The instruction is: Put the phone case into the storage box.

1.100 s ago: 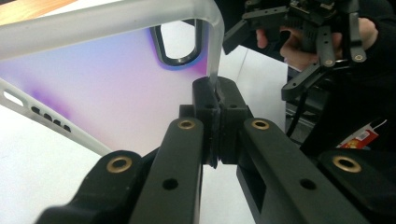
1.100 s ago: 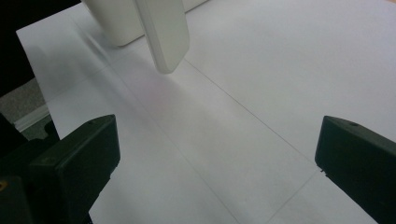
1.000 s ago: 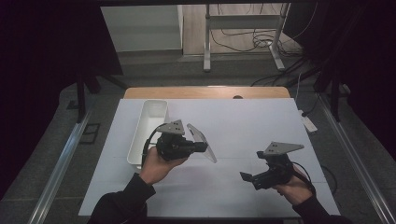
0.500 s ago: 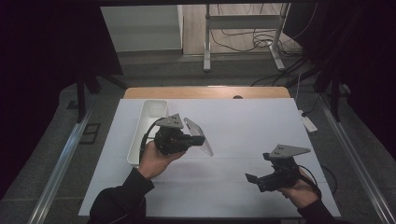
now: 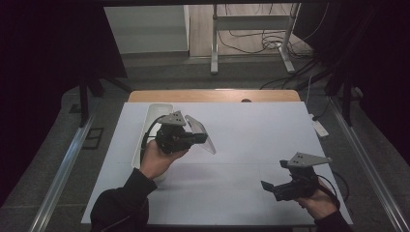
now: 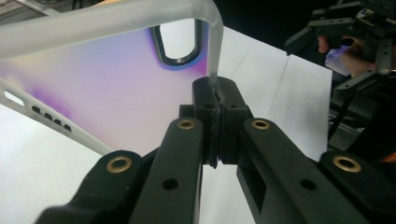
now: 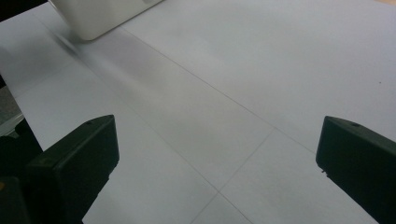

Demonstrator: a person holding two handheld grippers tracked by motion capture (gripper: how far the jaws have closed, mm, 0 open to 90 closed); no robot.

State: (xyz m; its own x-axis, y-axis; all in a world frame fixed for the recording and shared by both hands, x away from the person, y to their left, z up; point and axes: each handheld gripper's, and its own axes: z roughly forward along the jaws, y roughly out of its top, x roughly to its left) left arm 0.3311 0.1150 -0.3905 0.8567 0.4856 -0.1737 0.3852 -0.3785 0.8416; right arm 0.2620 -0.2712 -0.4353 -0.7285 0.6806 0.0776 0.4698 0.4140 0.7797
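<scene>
My left gripper [image 5: 197, 138] is held above the table's left half, shut on the edge of a translucent phone case [image 5: 203, 134]. In the left gripper view the case [image 6: 93, 79] shows a frosted, purple-tinted back with a camera cutout, and the closed gripper [image 6: 216, 95] pinches its rim. My right gripper [image 5: 269, 186] hovers low over the front right of the table, pointing left. Its jaws stand wide apart in the right gripper view [image 7: 217, 158], with bare table between them. The left gripper view also catches the right gripper [image 6: 355, 32] far off.
A long white tray [image 5: 145, 140] lies along the left side of the white table sheet [image 5: 251, 130], just left of my left hand; its corner [image 7: 100, 16] appears in the right gripper view. A cable trails from each gripper.
The left hand has carried the case slightly farther from the front edge. The right hand has drifted a little to the right, jaws still wide.
</scene>
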